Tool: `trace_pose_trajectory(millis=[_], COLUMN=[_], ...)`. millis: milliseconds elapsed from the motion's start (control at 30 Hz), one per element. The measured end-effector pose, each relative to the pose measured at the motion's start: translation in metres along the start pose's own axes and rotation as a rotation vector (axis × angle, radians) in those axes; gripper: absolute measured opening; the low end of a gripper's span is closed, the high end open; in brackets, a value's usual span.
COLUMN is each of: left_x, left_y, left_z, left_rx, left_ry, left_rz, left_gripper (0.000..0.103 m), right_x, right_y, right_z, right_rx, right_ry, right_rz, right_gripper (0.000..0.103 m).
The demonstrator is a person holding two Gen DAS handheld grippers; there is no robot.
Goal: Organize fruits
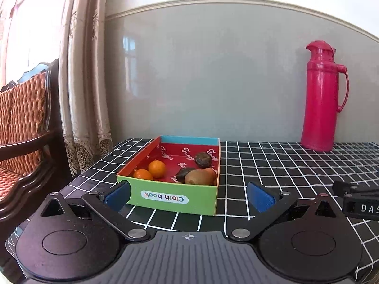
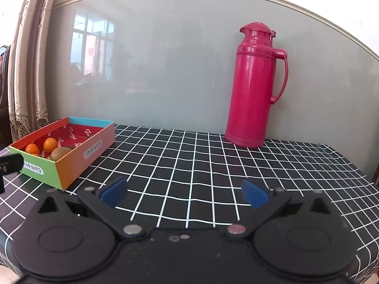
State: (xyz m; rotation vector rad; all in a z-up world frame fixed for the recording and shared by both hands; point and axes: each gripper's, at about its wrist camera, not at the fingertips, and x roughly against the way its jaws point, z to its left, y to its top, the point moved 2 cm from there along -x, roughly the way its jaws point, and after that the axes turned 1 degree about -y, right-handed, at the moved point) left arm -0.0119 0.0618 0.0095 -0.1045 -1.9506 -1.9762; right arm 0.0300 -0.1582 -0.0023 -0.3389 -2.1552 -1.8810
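Both grippers, left [image 1: 189,195] and right [image 2: 184,193], gape empty; boxed fruit [image 1: 156,169] looks soft, best pinched gently round the middle.

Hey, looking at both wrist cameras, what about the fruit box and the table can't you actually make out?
- Left wrist view: the near wall of the box hides the fruit bottoms; an orange-red piece behind the kiwi is mostly covered.
- Right wrist view: the box wall hides the dark fruits; the left gripper is cut off by the edge.
- Both views: the table's near edge lies behind the gripper bodies.

Home: curtain [image 1: 83,94], armchair [image 1: 23,123], thermos [image 2: 255,85]
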Motion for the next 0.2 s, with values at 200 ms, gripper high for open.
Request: trace_pose_trajectory(millis=[200], left_x=[-0.0013], left_y=[-0.0001], left_z=[0.0022], left_rx=[0.009], left_ry=[-0.009], left_rz=[0.003], left_gripper=[0.103], right_x=[0.0005], right_y=[0.0000], right_z=[0.0012], right_rx=[0.004], right_ry=[0.001], right_rz=[-0.004], right_gripper=[0.103])
